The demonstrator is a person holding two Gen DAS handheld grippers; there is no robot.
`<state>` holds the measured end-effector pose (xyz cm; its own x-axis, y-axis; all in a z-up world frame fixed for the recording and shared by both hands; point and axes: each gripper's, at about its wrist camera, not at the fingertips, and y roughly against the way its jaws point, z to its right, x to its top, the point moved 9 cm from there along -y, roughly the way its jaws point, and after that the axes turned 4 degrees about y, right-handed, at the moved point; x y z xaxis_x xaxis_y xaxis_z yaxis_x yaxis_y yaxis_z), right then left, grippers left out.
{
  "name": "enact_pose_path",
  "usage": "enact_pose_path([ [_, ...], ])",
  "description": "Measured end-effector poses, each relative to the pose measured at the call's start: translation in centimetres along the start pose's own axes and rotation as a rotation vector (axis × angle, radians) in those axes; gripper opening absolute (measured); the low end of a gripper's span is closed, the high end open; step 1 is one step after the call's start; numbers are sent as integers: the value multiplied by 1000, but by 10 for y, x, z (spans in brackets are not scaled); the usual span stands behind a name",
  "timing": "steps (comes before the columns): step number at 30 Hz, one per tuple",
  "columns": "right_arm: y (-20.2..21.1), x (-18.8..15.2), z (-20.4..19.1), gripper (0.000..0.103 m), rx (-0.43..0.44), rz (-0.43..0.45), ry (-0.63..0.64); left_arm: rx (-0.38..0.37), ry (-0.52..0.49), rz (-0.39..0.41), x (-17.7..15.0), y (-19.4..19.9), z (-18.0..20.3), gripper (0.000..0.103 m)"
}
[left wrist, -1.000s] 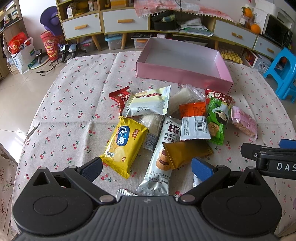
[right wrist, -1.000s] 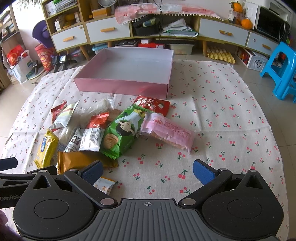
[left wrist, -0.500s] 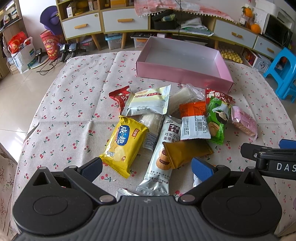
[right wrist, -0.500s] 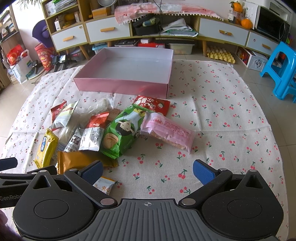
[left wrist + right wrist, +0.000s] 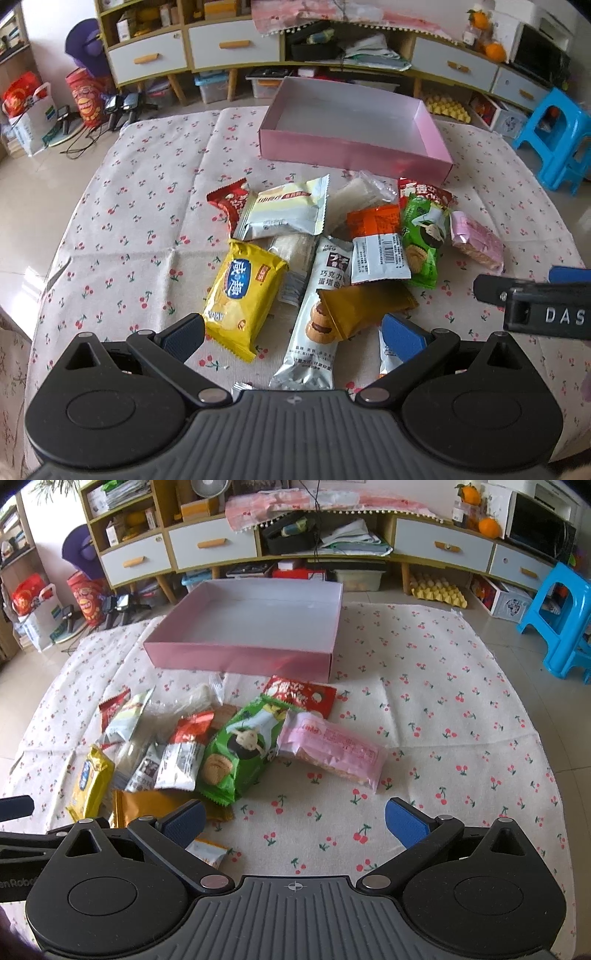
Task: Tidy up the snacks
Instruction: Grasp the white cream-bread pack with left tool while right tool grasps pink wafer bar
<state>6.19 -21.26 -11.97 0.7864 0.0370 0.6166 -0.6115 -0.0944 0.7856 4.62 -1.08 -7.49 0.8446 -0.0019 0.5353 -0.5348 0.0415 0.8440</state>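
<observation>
A pile of several snack packets lies on the cherry-print tablecloth (image 5: 147, 206): a yellow packet (image 5: 242, 291), a long silver biscuit packet (image 5: 317, 317), a brown packet (image 5: 365, 308), a green packet (image 5: 240, 753) and a pink wafer packet (image 5: 332, 749). An empty pink box (image 5: 240, 657) stands behind the pile; it also shows in the left wrist view (image 5: 351, 155). My left gripper (image 5: 293, 332) is open just above the near edge of the pile. My right gripper (image 5: 295, 821) is open and empty over bare cloth, near the pink wafer packet.
The right gripper's body (image 5: 535, 299) juts in at the right of the left wrist view. A low cabinet with drawers (image 5: 295, 542) and floor clutter stand beyond the table. A blue stool (image 5: 557, 620) is at the far right.
</observation>
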Motion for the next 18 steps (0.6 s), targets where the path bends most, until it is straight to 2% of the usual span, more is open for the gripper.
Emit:
enact_pose_path([
  [6,-1,8,1,103,42,-2,13,11,-24,36,9,1,-4,102],
  [10,3,21,0,103,106,-9,20,16,-93,84,18,4,-2,102],
  [14,6,33,-3,103,170,-20,6,6,-153,57,25,0,-5,102],
  [18,-3,36,-12,102,235,-71,5,55,-203,66,34,-5,-15,102],
])
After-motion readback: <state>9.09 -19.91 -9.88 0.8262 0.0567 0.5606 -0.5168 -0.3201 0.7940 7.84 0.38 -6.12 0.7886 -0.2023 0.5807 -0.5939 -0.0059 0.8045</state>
